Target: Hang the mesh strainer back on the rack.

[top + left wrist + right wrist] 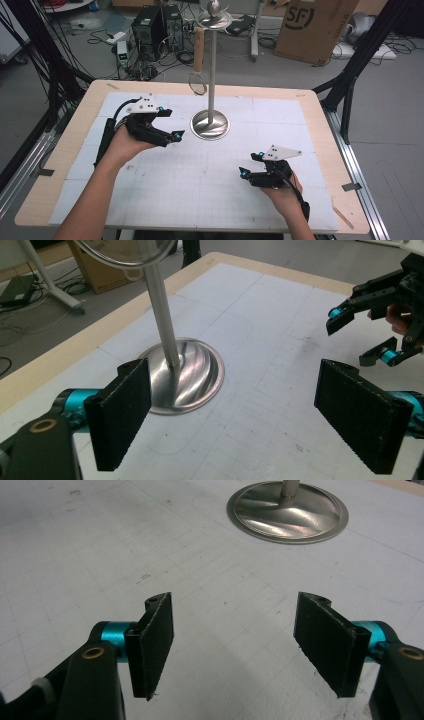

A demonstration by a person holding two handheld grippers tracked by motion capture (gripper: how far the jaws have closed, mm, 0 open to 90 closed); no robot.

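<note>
The left claw (pixel 172 136) is held with jaws apart and empty, just left of the steel stand (pixel 210 124) at mid-bench (pixel 320 107). The right claw (pixel 246 171) is likewise apart and empty, nearer the front edge, well apart from the stand.

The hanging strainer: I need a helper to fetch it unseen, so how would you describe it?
Find the shiny metal stand at the table's far middle. The strainer hangs from its top ring, left of the pole: the one thing with a wooden handle and a round wire hoop.
</note>
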